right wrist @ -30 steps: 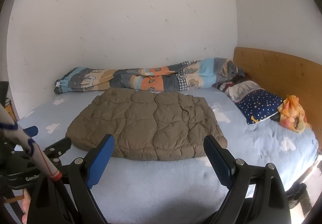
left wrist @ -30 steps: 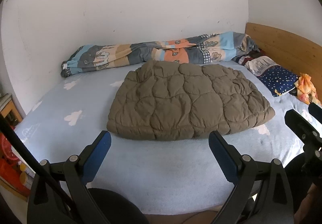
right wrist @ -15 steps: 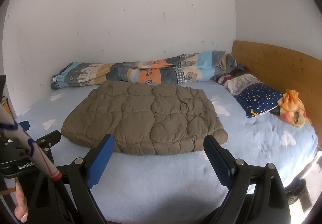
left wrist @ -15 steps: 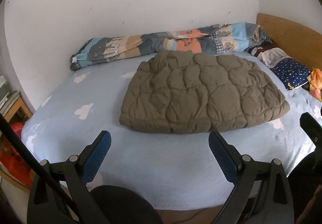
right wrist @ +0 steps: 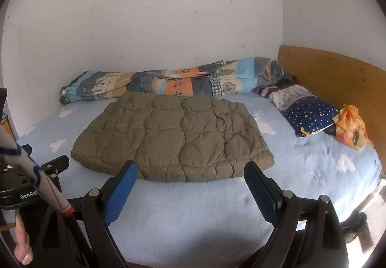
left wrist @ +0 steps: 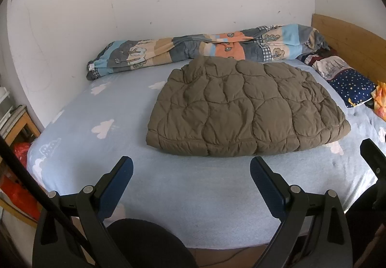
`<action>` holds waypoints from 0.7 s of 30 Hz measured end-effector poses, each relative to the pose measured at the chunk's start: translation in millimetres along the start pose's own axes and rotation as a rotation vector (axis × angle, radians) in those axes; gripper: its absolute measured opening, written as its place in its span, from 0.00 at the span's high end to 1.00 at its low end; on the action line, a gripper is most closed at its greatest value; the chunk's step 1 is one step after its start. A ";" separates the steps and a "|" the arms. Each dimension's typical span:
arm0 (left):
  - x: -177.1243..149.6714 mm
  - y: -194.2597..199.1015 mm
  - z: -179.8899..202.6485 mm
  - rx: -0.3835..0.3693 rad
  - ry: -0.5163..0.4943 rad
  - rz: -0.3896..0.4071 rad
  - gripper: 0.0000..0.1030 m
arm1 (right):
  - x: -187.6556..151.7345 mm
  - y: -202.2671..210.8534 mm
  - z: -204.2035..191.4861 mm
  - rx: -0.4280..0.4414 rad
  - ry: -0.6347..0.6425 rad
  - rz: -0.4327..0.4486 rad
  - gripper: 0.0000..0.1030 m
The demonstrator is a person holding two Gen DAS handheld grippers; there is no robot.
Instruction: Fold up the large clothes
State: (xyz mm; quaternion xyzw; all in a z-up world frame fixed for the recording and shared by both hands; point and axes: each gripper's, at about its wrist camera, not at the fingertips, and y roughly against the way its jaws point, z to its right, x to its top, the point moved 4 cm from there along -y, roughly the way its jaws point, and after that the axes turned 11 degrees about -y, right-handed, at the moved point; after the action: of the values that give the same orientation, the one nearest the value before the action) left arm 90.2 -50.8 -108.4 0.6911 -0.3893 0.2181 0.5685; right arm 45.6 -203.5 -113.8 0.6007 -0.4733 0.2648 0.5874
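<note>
A brown quilted jacket (left wrist: 243, 109) lies folded into a flat bundle in the middle of the light blue bed (left wrist: 193, 186). It also shows in the right wrist view (right wrist: 173, 140). My left gripper (left wrist: 191, 169) is open and empty, held back over the bed's near edge, apart from the jacket. My right gripper (right wrist: 190, 171) is open and empty, just short of the jacket's near hem. The left gripper's body (right wrist: 29, 186) shows at the left of the right wrist view.
A rolled patterned duvet (left wrist: 205, 51) lies along the white wall behind the jacket. A star-print pillow (right wrist: 308, 116) and an orange bag (right wrist: 349, 128) sit by the wooden headboard (right wrist: 337, 80). A shelf with red items (left wrist: 17, 147) stands left of the bed.
Both grippers have pulled back and shifted a little, so the jacket looks farther off and more to the right in the left view. The jacket has not moved. Both stay open.
</note>
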 end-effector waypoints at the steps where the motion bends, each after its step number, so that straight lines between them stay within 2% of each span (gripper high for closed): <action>1: 0.1 0.0 0.0 0.002 0.000 0.000 0.06 | 0.1 0.1 -0.2 -0.001 0.001 0.001 0.10; 8: 2.2 5.4 1.6 0.000 0.001 0.019 0.06 | -0.6 0.0 2.3 -0.010 -0.004 0.005 0.10; 12: 4.7 11.9 0.5 0.026 -0.002 0.034 0.06 | -0.9 2.2 2.5 -0.018 -0.004 0.010 0.10; 21: 9.7 43.4 -12.8 0.061 0.009 0.102 0.06 | 7.6 16.2 -6.4 -0.019 0.013 0.039 0.10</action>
State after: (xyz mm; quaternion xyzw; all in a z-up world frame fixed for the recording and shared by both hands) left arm 63.8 -43.7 -71.1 0.6864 -0.4144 0.2616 0.5373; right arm 36.0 -197.2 -98.7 0.5842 -0.4836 0.2755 0.5907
